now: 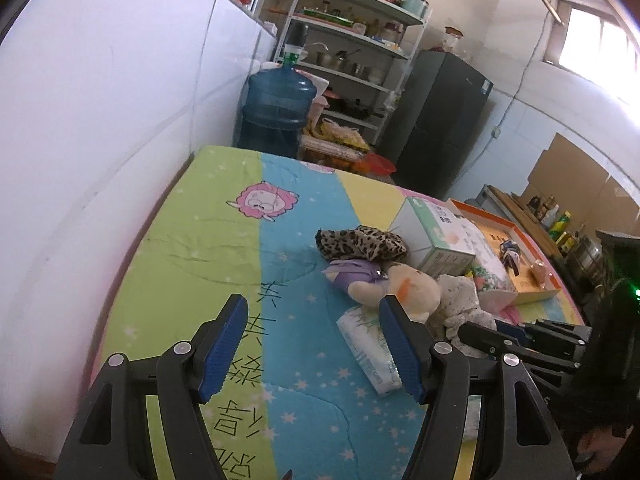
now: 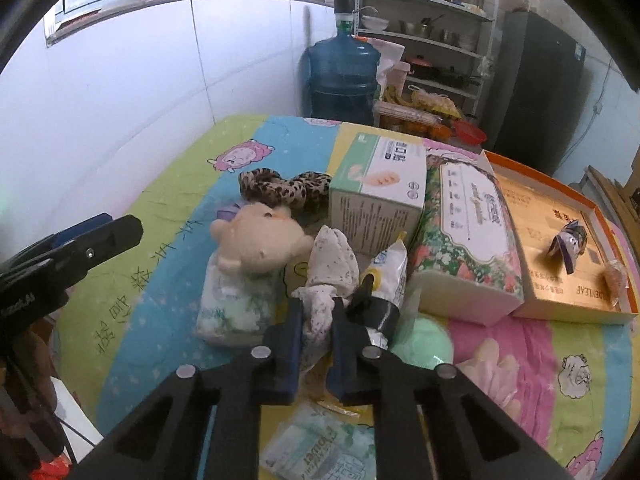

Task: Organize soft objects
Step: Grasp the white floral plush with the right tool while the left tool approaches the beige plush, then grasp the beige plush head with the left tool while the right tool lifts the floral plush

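1. Speckled white cloth (image 2: 320, 304) is pinched between the blue pads of the right gripper (image 2: 314, 344), whose jaws are closed narrow on its lower folds; the upper part of the cloth stands up just in front of the plush toy (image 2: 260, 240).
2. To do this lift well, I would raise the cloth straight up first — a black-taped white pouch (image 2: 386, 280) leans against its right side and may drag along otherwise.
3. Left gripper (image 1: 316, 344) stands wide with nothing between its pads, hovering over the bedsheet (image 1: 200, 248) to the left of the plush toy; it could steady the toy or the tissue pack (image 1: 368, 352) lying just in front of the toy if they shift.
4. Behind the plush toy lies a leopard-print cloth (image 2: 284, 190); to the toy's right stand a white-and-green box (image 2: 380, 192) and a floral tissue pack (image 2: 468, 240), with an orange-edged tray (image 2: 560, 248) further right.
5. All of it rests on the striped cartoon bedsheet — soft and wrinkly, so things may tip.
6. Beyond the far edge, well behind the toy, are a blue water jug (image 2: 344, 76), a metal shelf rack (image 2: 432, 32) and a dark fridge (image 2: 536, 88).
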### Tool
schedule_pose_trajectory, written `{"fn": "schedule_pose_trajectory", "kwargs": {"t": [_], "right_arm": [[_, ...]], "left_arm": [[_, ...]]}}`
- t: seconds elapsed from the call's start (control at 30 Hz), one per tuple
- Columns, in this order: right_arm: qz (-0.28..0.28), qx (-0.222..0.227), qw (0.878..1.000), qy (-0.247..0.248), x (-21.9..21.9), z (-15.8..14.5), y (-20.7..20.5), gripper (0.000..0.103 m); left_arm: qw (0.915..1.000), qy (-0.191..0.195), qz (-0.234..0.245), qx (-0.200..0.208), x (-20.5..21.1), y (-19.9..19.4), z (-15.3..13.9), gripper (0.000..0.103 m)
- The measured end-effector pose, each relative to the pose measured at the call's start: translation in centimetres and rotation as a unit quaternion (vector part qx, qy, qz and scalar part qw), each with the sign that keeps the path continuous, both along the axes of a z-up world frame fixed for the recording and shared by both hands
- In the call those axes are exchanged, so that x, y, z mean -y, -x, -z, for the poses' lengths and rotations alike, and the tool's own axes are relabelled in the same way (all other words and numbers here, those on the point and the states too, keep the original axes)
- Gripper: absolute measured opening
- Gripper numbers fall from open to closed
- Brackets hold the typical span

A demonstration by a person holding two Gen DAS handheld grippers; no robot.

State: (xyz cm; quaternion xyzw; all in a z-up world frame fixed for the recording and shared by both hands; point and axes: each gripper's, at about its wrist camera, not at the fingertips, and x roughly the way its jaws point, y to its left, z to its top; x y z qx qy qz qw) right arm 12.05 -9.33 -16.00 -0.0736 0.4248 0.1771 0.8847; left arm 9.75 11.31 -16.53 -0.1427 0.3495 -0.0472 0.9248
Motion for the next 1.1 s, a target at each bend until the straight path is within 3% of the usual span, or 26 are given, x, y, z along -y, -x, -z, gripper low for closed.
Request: {"fn": "schedule_pose_trajectory", "kwargs": {"t": [0.37, 0.67, 0.97, 1.1], "right_arm": [[0.011, 0.016, 0.998, -0.053, 2.9, -3.7, 1.1, 0.007], [0.018, 0.051, 0.995, -0.081, 4.7, -7.5, 2.0, 0.007], [0.029, 0.042, 0.995, -0.082, 5.8, -7.3, 2.2, 0.007], [0.032, 0.039, 0.995, -0.082, 6.2, -7.0, 2.1, 0.007]], "left_arm": [[0.9980, 0.004, 0.063, 0.012, 3.6, -1.8, -0.3, 0.070], [0.9893, -0.054, 0.130, 0.039, 7.2, -3.0, -0.4, 0.070], [0.9766, -0.118, 0.174, 0.043, 9.3, -4.7, 1.4, 0.070], [0.9770, -0.114, 0.178, 0.025, 9.5, -5.7, 2.4, 0.066]]}}
